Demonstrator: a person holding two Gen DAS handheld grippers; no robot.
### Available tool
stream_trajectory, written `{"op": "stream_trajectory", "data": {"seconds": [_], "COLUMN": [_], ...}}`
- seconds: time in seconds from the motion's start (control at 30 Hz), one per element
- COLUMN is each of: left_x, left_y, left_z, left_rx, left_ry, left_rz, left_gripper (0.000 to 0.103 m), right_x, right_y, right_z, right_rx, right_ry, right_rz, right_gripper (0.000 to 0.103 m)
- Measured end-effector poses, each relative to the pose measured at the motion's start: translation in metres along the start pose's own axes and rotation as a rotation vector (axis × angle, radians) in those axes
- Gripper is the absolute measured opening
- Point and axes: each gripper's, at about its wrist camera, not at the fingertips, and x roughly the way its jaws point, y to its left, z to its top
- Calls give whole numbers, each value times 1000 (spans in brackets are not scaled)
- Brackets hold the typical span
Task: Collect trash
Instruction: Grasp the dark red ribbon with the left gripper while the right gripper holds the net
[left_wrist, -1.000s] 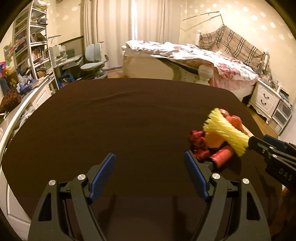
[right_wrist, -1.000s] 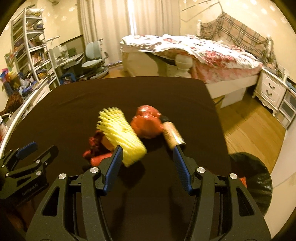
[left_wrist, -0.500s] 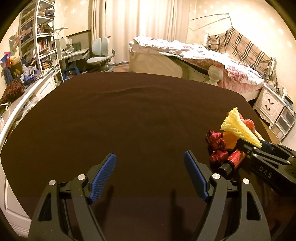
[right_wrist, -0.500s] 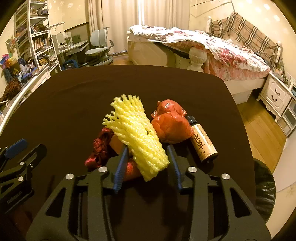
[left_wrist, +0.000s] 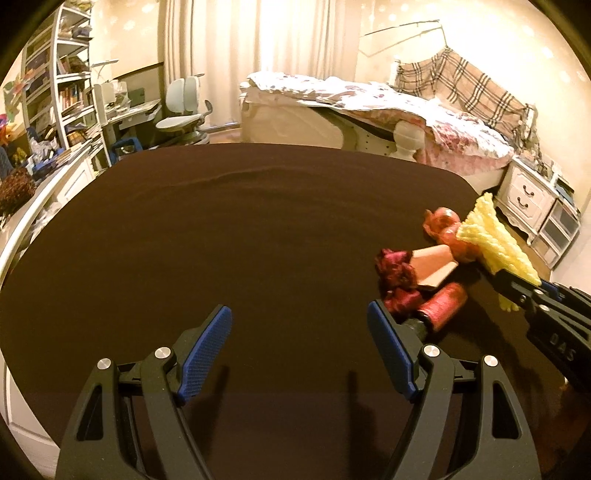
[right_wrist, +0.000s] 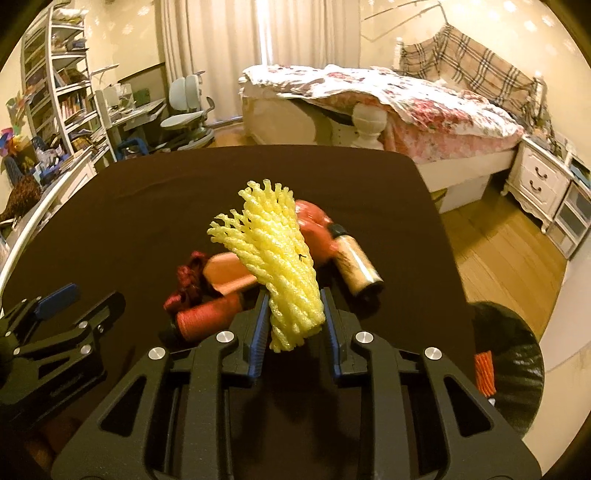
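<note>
The right gripper (right_wrist: 293, 321) pinches the yellow foam net (right_wrist: 275, 258) by its lower end; the net stands between the fingers, long axis tilted up and away, frayed end leaning left. The left gripper (left_wrist: 299, 350) hangs wide and empty over the dark table (left_wrist: 221, 240). Ahead of the right gripper a red spool (right_wrist: 208, 314), red bag (right_wrist: 312, 225) and small bottle (right_wrist: 356, 262) lie uncollected. The black bin (right_wrist: 513, 369) to its right holds possibly one orange piece, so most work remains.

Floral bed (right_wrist: 388, 96), curtains (right_wrist: 210, 48), bookshelf (left_wrist: 55, 99)
</note>
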Motion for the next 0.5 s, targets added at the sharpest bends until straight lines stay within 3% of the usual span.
{"op": "stream_trajectory", "data": {"seconds": [0.37,0.5], "left_x": [8,12], "left_y": [-23,-30], "left_z": [7,9], "left_rx": [34,49], "left_ry": [18,22], "left_rz": [-41,-51], "left_gripper": [76,76], "right_x": [3,9], "right_y": [-23,-15], "right_z": [-19,-19], "right_rx": [48,38], "right_ry": [46,58], "right_rz": [-51,-41], "right_gripper": [26,32]}}
